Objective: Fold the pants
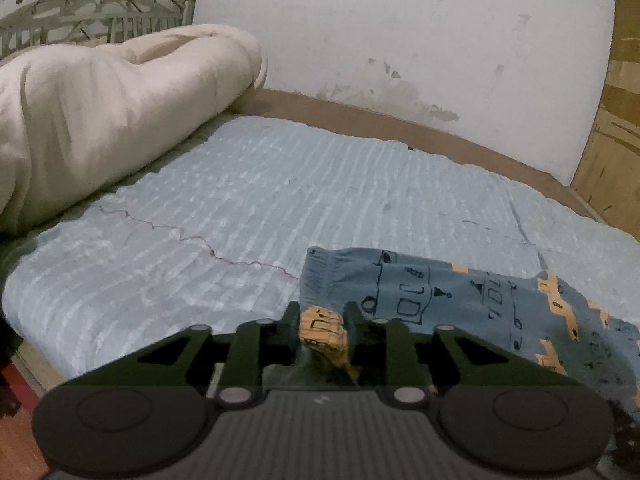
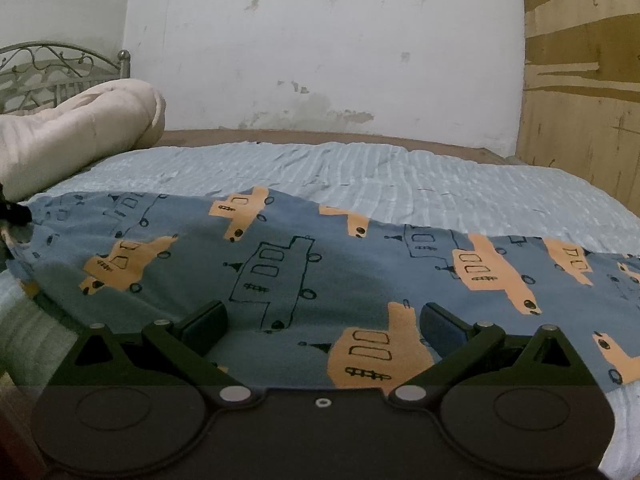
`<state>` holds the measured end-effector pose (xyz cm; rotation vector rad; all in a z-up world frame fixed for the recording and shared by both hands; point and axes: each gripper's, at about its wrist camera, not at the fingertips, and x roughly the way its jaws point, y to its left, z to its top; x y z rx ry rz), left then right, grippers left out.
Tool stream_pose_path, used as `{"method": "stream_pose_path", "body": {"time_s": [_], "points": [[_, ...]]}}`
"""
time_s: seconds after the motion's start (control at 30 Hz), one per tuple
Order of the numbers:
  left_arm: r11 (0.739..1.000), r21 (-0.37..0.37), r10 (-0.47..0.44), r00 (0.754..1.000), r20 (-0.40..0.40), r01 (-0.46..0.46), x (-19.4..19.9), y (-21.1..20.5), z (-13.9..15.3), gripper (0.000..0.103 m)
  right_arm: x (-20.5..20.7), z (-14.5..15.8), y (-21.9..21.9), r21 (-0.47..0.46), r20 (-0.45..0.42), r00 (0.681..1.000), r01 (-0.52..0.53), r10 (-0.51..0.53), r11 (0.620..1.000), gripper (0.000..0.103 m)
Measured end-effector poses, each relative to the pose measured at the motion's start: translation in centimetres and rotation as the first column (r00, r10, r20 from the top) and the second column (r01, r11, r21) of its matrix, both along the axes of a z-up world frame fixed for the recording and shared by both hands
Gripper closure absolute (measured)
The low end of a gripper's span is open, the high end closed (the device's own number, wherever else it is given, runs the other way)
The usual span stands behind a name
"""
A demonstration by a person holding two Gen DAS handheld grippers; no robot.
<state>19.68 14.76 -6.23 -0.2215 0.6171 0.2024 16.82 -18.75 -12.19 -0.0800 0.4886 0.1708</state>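
Left wrist view: left gripper (image 1: 322,330) at lower centre, narrowed onto a bunched fold of the pants (image 1: 440,300), orange-printed cloth pinched between the pads. Rest of the pants spread to the lower right over the pale blue bedspread (image 1: 240,208). Rolled cream quilt (image 1: 112,100) at upper left, metal headboard (image 1: 100,8) behind it, stained white wall (image 1: 400,40) across the top.

Right wrist view: right gripper (image 2: 322,326) at bottom centre, spread wide, pads apart over the blue fabric, gripping nothing. Pants (image 2: 280,248) stretched across the middle of the frame from left edge to right, lying fairly flat on the bedspread (image 2: 440,176). Quilt (image 2: 80,128) at left.

For a clean fold, probably best to keep the left pinch firm, lift only enough to clear the bedspread, carry the edge over in line with the far edge, and use the free right gripper to pin or take a matching edge so nothing drags or skews.
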Motion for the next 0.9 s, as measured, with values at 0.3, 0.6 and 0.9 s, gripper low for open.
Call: {"method": "stream_pose_path", "body": {"time_s": [0.3, 0.6, 0.9], "points": [[0.990, 0.138, -0.017, 0.999, 0.049, 0.010, 0.1, -2.6, 1.2, 0.011, 3.0, 4.2, 1.0, -0.056, 0.025, 0.996, -0.082, 0.084, 0.995, 0.001], [0.970, 0.241, 0.003, 0.995, -0.095, 0.020, 2.9, -5.1, -0.8, 0.006, 14.5, 3.6, 6.4, -0.149, -0.152, 0.954, -0.282, 0.259, 0.948, 0.001], [0.965, 0.260, 0.012, 0.993, -0.113, 0.018, 2.5, -5.1, -0.6, 0.003, 17.2, 3.2, 0.9, -0.269, -0.105, 0.991, 0.058, -0.089, 0.961, 0.001]]}}
